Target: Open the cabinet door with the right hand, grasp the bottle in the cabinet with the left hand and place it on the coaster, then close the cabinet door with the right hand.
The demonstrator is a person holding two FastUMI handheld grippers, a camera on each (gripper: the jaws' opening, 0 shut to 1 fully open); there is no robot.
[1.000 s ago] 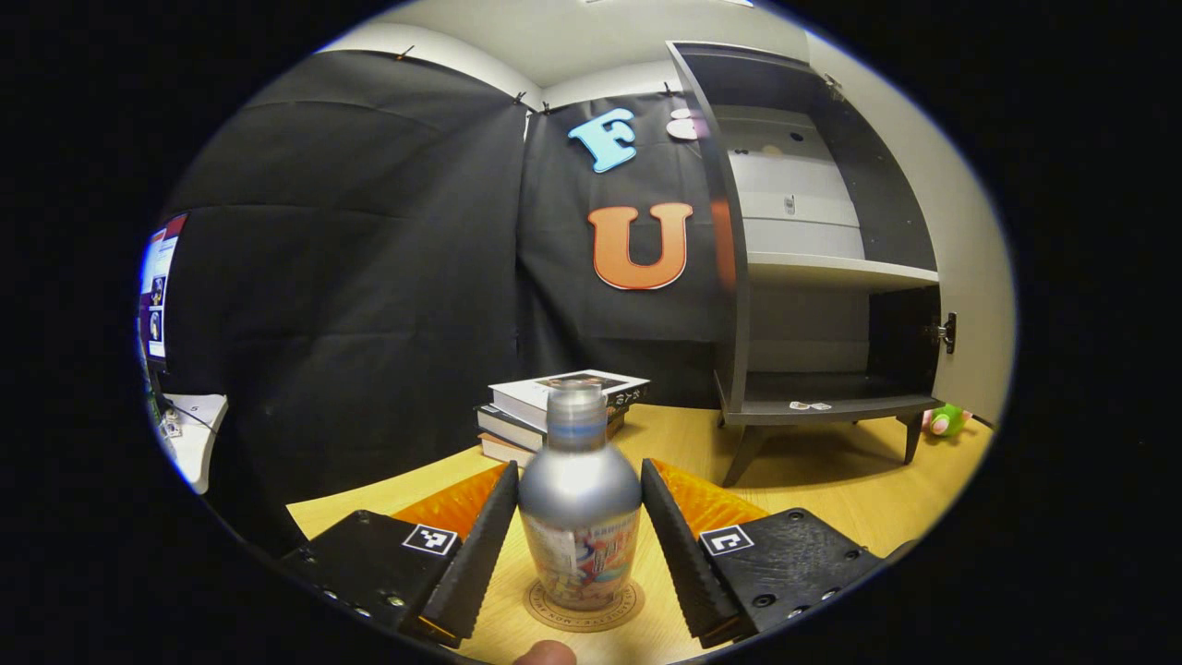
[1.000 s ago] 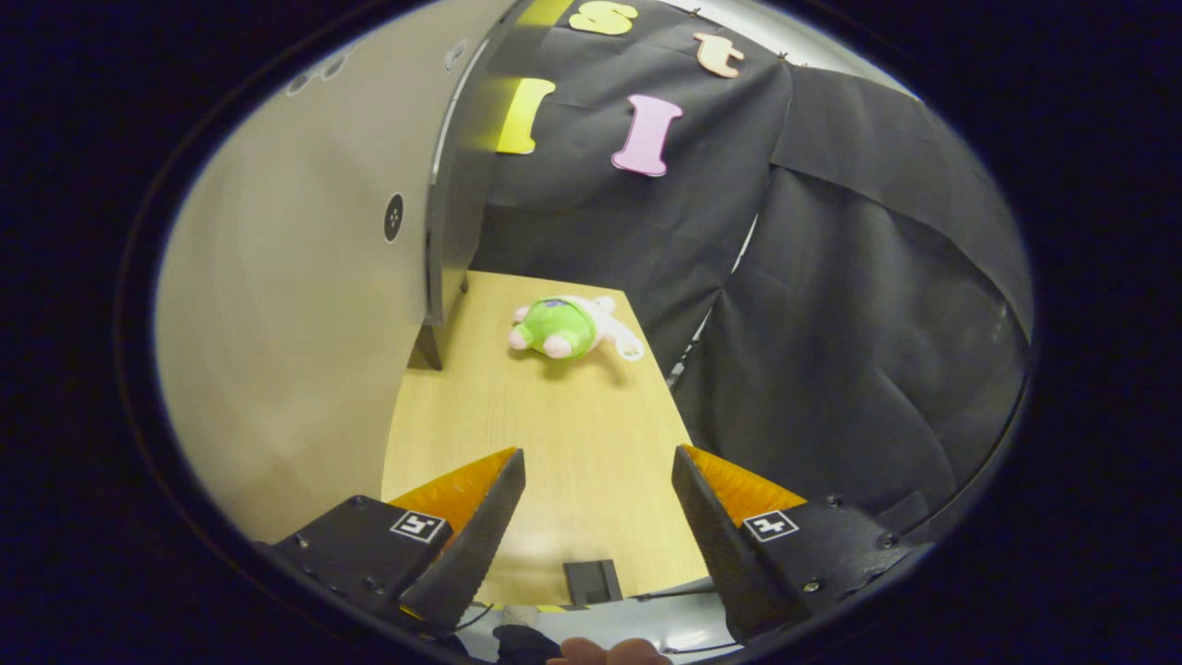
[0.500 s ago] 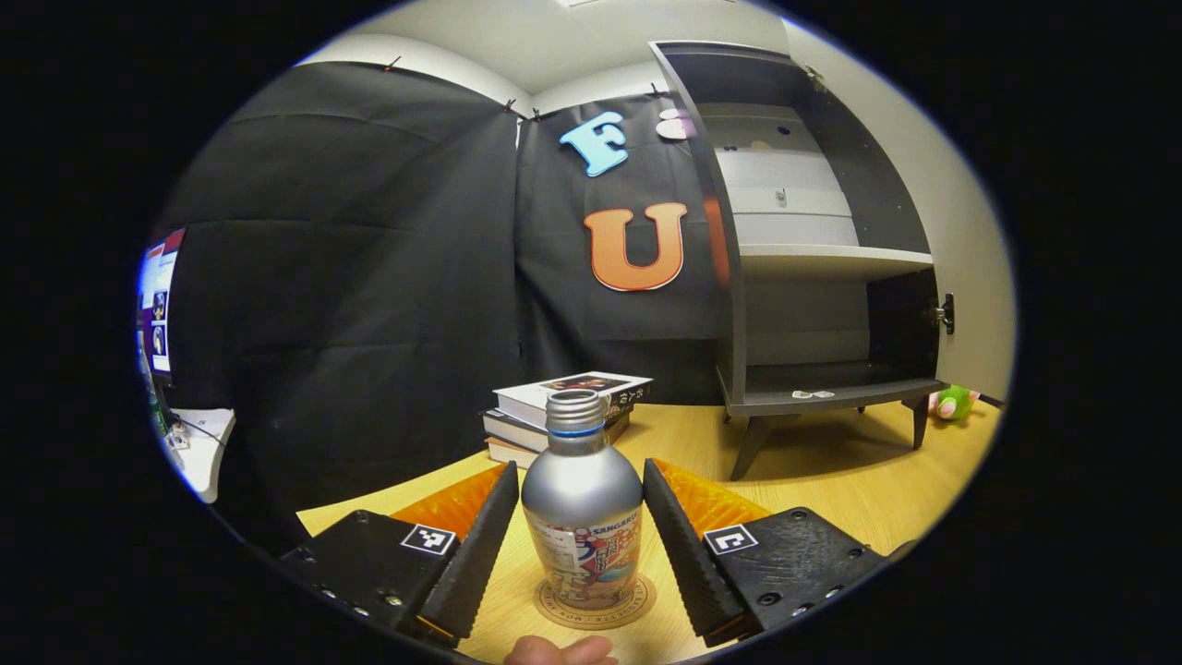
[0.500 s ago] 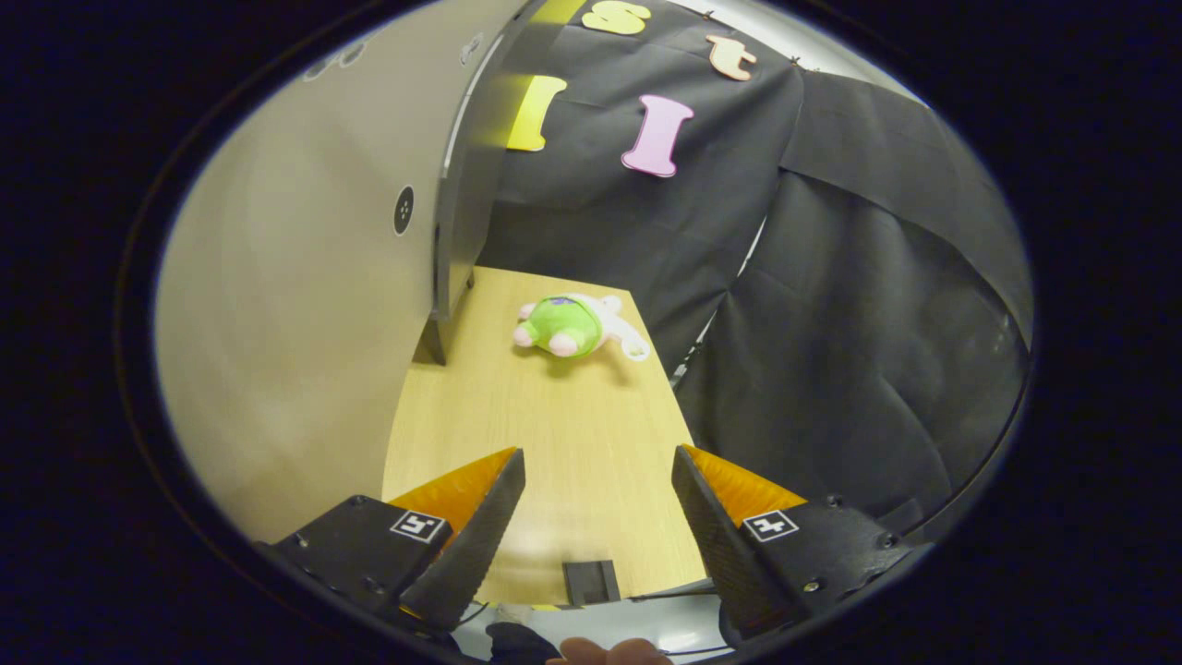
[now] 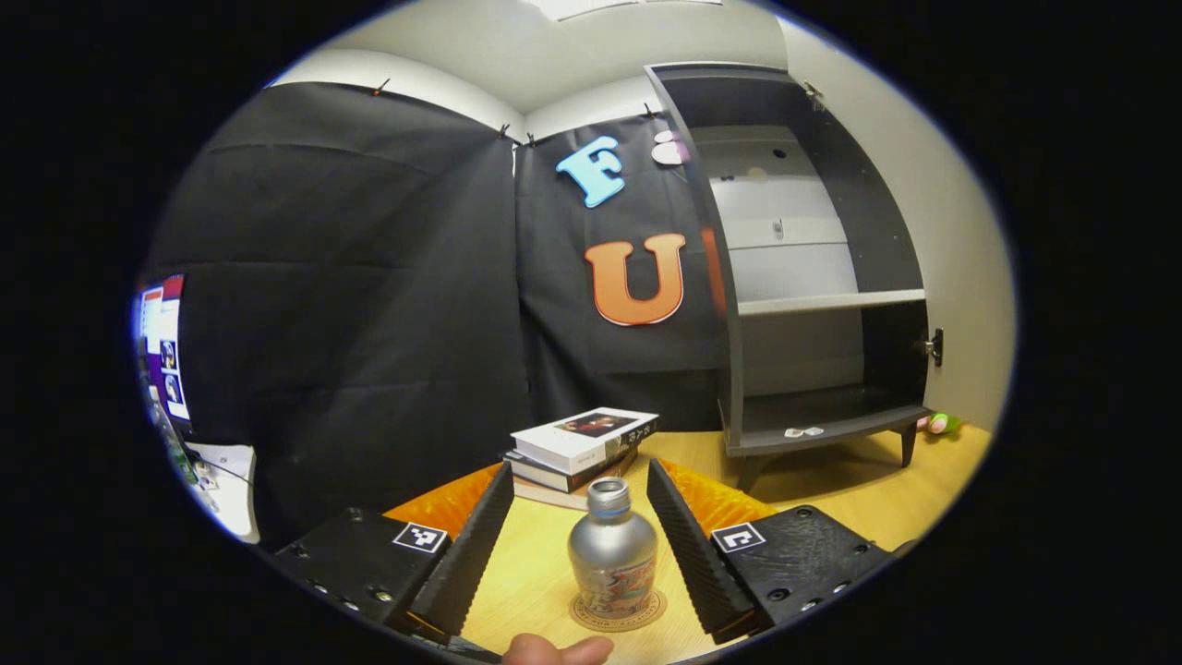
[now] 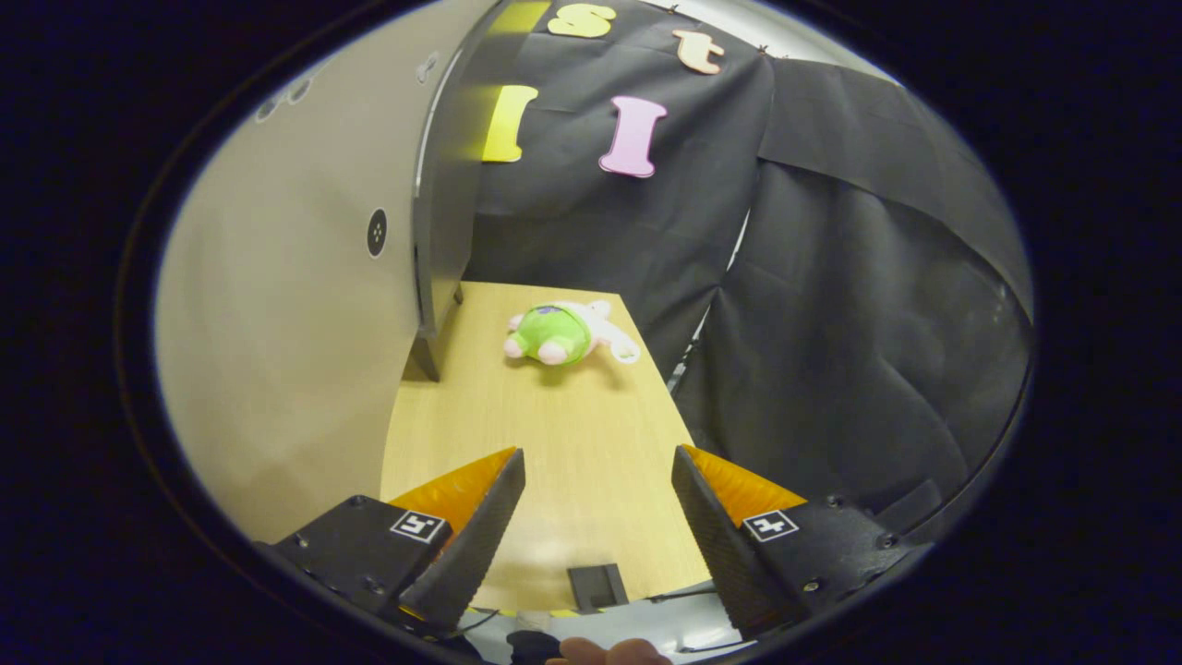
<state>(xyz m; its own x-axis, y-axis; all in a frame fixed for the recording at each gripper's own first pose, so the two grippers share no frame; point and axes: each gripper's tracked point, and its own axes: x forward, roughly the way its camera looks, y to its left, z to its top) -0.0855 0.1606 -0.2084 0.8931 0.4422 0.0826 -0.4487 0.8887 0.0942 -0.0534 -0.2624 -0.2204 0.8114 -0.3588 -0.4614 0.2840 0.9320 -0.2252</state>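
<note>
Left gripper view: the left gripper (image 5: 574, 545) has its fingers (image 5: 462, 563) spread wide, with the bottle (image 5: 612, 550) standing upright between them and touching neither. The bottle, silver with a printed label band, rests on the round coaster (image 5: 617, 612) on the wooden desk (image 5: 831, 480). A fingertip (image 5: 554, 650) of the holding hand shows at the bottom edge. Behind the bottle lies a stack of books (image 5: 580, 441), flat on the desk near the cloth wall. To the right stands the cabinet (image 5: 813, 277), raised on short legs, its door (image 5: 960, 231) swung open to the right; its shelf (image 5: 829, 300) and lower compartment are exposed, with small pale scraps on the lower floor. A plush toy (image 5: 940, 423) peeks out beyond the cabinet's right leg.

Right gripper view: the right gripper (image 6: 598, 526) has its fingers (image 6: 466, 554) set wide apart and holding nothing, poised above the desk (image 6: 554, 434). The pale outer face of the open cabinet door (image 6: 295, 305) fills the left side, beside the gripper but apart from it. The green and pink plush toy (image 6: 563, 332) lies on the desk farther ahead, near the cabinet's leg.
</note>
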